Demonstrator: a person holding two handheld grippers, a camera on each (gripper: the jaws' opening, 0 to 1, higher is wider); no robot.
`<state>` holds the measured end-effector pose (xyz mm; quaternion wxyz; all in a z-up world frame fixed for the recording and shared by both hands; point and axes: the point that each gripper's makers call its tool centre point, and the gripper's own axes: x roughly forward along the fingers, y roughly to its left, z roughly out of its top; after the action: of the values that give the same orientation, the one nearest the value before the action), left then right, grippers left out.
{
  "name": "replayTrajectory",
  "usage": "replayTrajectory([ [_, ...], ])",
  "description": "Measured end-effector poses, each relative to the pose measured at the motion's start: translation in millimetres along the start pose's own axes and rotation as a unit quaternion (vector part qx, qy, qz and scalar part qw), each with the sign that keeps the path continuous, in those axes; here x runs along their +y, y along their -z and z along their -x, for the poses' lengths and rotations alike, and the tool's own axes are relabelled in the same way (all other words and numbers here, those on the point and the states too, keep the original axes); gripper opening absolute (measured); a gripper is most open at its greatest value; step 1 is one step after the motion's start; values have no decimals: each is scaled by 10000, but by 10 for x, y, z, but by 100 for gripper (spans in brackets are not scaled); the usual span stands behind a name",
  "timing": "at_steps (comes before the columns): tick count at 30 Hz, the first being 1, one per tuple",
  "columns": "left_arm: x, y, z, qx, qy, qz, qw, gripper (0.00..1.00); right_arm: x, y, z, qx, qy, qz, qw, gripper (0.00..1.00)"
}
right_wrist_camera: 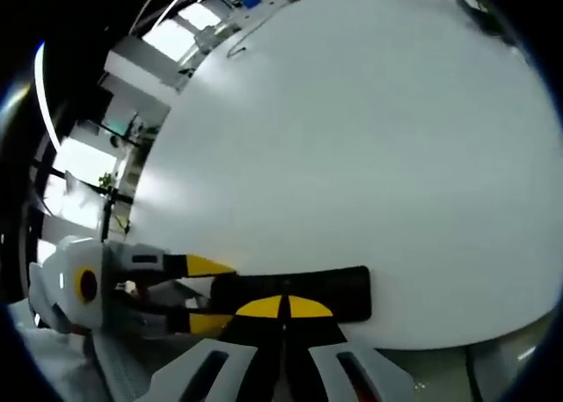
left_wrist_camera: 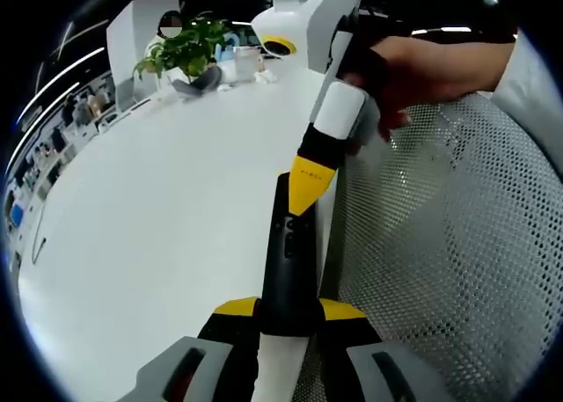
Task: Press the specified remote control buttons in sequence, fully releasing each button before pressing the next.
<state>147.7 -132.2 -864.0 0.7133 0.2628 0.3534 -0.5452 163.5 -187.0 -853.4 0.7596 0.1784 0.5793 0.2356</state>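
Black remote (left_wrist_camera: 288, 270) lies at the white worktop (left_wrist_camera: 158, 217) edge, clamped in the left tool (left_wrist_camera: 290, 318). Right tool (left_wrist_camera: 308, 186), jaws together, tip on the remote: a press underway; sequence progress unreadable.

The left gripper view rode low over the near edge of the white table (left_wrist_camera: 158, 217), looking along the black remote control (left_wrist_camera: 288, 270) toward a potted plant (left_wrist_camera: 180, 50) at the far end, close enough that the remote ran up from its own jaws. The right gripper view looked steeply down onto the table (right_wrist_camera: 369, 129) from very near, facing across it toward the room beyond. Both views shared the tabletop, the remote (right_wrist_camera: 299, 292) and each other's gripper: the right gripper (left_wrist_camera: 310, 178) in one, the left gripper (right_wrist_camera: 207, 292) in the other.
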Motion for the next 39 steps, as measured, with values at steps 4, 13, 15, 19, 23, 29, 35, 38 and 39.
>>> replayTrajectory([
  [4, 1, 1, -2, -1, 0, -1, 10000, 24, -8, 2, -4, -26, 36, -47, 10000, 0],
  [13, 6, -3, -9, 46, -2, -44, 10000, 24, -41, -19, -21, -107, 74, -71, 9999, 0],
  [15, 6, -3, -9, 43, -6, -46, 10000, 24, -34, -20, -12, -124, -73, -361, 9992, 0],
  [19, 11, -2, -9, 32, -8, -20, 10000, 24, -28, -19, 2, -74, -188, -334, 9992, 0],
  [23, 9, -4, -9, 31, -14, -19, 10000, 24, -89, -4, 62, -39, -40, -515, 9987, 0],
  [29, 4, -6, -8, 33, -21, -29, 10000, 24, -208, -6, 146, -116, 280, -619, 9976, 0],
  [35, -1, -4, -3, 27, -23, -32, 10000, 24, -106, 64, 88, 127, 163, -480, 9986, 0],
  [38, -3, -2, 0, 23, -27, -40, 10000, 24, -86, 74, 85, 158, 217, -252, 9993, 0],
  [39, -2, -4, 1, 25, -30, -47, 10000, 24, -96, 73, 87, 165, 213, -253, 9993, 0],
])
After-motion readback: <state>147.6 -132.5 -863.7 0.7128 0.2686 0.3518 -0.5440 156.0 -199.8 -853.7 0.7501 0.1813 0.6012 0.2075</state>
